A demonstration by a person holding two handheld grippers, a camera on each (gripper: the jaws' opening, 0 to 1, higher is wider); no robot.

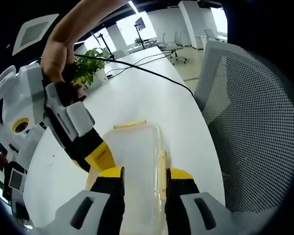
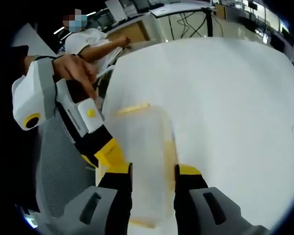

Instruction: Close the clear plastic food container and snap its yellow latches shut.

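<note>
In the left gripper view we see the left gripper (image 1: 143,180) at the bottom, jaws parted, straddling the near end of the clear container (image 1: 134,166) without clearly pinching it; we cannot tell if the tips touch the lid. A yellow latch (image 1: 162,169) runs along the container's right edge just by the right jaw, and another yellow latch (image 1: 130,124) sits on the far end. The right gripper (image 1: 100,157) comes in from the left, yellow tips against the container's left side; whether it is closed on anything we cannot tell. The container lies on a white table (image 1: 152,93), a mesh chair (image 1: 255,132) beside it on the right, a potted plant (image 1: 90,68) and black cable (image 1: 137,67) farther back. In the right gripper view the right gripper (image 2: 153,182) likewise has jaws apart around the container (image 2: 142,156), the left gripper (image 2: 108,152) meeting its left side, a hand (image 2: 76,68) holding it. Far end latch (image 2: 132,107) visible; a person in white (image 2: 90,41) sits beyond.
</note>
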